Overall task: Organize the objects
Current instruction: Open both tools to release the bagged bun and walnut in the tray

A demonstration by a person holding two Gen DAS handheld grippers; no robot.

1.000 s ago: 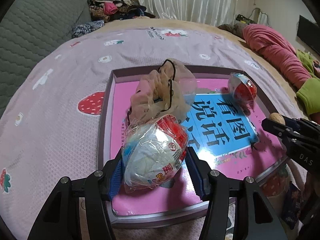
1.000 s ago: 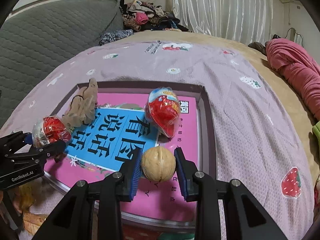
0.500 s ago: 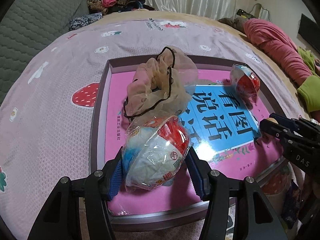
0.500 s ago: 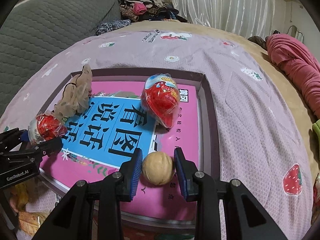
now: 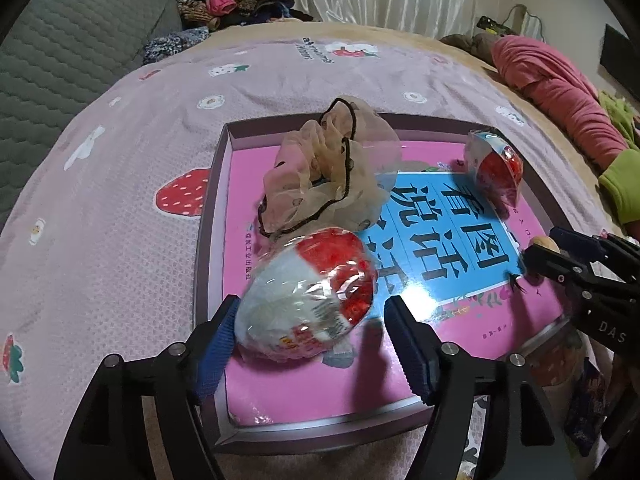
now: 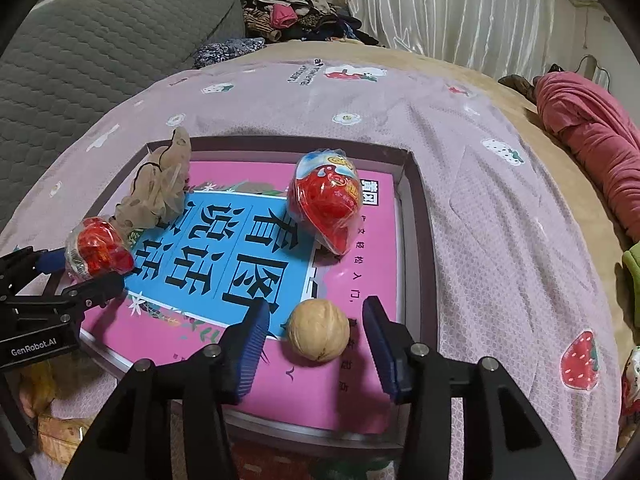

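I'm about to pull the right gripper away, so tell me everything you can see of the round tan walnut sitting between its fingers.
The round tan walnut has a pale, finely wrinkled shell with a seam ridge and looks whole. It rests on the pink cover of the book lying in the shallow purple-grey box, near the box's right wall. It sits between the blue-padded fingers of the right gripper, whose jaws are opening; gaps show on both sides, so neither pad touches it. Only the book is in contact with it.

Walnut [image 6: 319, 335] and wrapped egg [image 5: 306, 298] lie in tray [image 5: 208, 240].
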